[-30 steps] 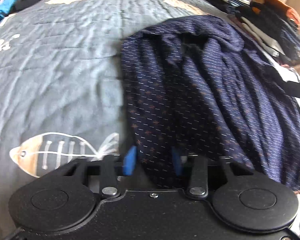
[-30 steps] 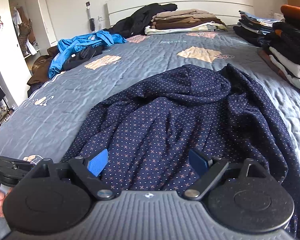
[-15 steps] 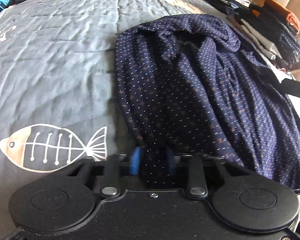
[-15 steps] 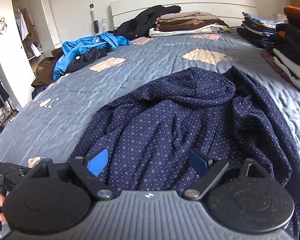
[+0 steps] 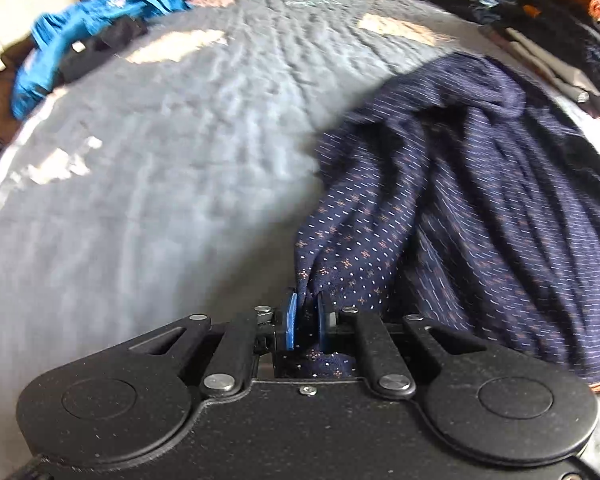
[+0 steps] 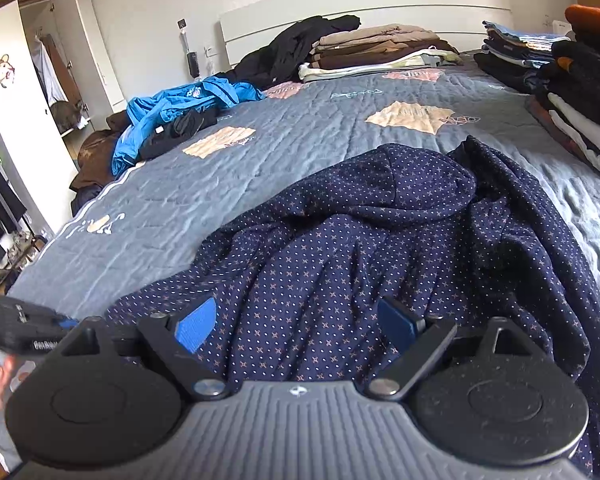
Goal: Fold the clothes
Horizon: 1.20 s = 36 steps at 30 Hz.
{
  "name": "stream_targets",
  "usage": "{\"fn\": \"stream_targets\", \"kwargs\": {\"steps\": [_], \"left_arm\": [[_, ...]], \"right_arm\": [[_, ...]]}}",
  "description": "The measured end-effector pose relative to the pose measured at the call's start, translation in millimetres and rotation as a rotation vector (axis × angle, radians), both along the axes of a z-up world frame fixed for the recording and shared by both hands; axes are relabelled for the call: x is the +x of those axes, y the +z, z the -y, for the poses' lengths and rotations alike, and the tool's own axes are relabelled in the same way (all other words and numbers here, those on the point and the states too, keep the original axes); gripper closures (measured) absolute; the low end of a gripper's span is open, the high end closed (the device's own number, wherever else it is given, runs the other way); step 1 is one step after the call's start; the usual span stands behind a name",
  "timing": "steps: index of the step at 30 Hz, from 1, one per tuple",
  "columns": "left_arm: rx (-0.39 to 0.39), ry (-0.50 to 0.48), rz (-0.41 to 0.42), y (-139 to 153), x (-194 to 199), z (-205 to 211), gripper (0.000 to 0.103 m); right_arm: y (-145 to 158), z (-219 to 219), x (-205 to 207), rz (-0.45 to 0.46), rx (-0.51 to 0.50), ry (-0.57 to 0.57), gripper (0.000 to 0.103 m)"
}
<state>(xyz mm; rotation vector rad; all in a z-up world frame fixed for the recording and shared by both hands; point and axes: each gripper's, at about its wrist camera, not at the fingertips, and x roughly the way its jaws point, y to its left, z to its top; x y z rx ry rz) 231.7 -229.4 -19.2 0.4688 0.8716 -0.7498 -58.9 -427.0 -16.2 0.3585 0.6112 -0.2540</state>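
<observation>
Left gripper (image 5: 306,320) jaws clamped on hem of navy dotted hoodie (image 6: 360,248); right gripper (image 6: 296,322) jaws spread wide above it. Hoodie rumpled on bed (image 6: 300,128) ahead of jaws, unfolded; flattening and folding left.

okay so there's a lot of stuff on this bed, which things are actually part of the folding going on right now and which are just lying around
In use:
navy dotted hooded garment, spread on the grey quilted bedspread
left gripper, shut on its edge
right gripper, open above it

Lying about:
crumpled bright blue jacket
folded brown and beige stack by the headboard
dark folded piles at the right edge
</observation>
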Motion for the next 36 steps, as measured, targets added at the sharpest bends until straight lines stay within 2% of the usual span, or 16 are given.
{"fn": "stream_targets", "kwargs": {"steps": [10, 14, 18, 23, 24, 26, 28, 30, 33, 36], "left_arm": [[0.213, 0.047, 0.242, 48.6, 68.6, -0.3, 0.094], [0.213, 0.109, 0.289, 64.0, 99.7, -3.0, 0.094], [0.24, 0.079, 0.287, 38.8, 115.5, 16.7, 0.091], [0.219, 0.138, 0.234, 11.2, 120.9, 19.2, 0.081], [0.209, 0.137, 0.233, 13.0, 115.5, 15.9, 0.078], [0.175, 0.123, 0.237, 21.5, 99.4, 8.4, 0.055], [0.123, 0.085, 0.253, 34.3, 77.1, 2.8, 0.044], [0.067, -0.004, 0.275, 45.7, 39.2, 2.5, 0.043], [0.044, -0.197, 0.325, 40.3, -27.5, 6.7, 0.041], [0.087, -0.36, 0.439, 16.2, -89.4, 6.6, 0.041]], "right_arm": [[-2.6, 2.3, 0.3, -0.004, 0.016, 0.005, 0.015], [-2.4, 4.8, 0.3, -0.002, 0.015, 0.0, 0.015], [-3.8, 6.1, 2.1, -0.005, 0.018, -0.006, 0.015], [-4.2, 6.3, 4.0, -0.007, 0.014, 0.0, 0.015], [-4.1, 6.5, 3.7, -0.006, 0.014, 0.0, 0.015], [-3.4, 8.5, 2.1, -0.002, 0.016, -0.003, 0.015], [-2.6, 11.4, 0.4, 0.004, 0.02, -0.008, 0.015], [-0.9, 12.9, -1.9, 0.01, 0.02, -0.012, 0.015], [1.9, 14.7, -5.5, 0.018, 0.019, -0.017, 0.015], [4.7, 16.5, -9.1, 0.027, 0.017, -0.022, 0.015]]}}
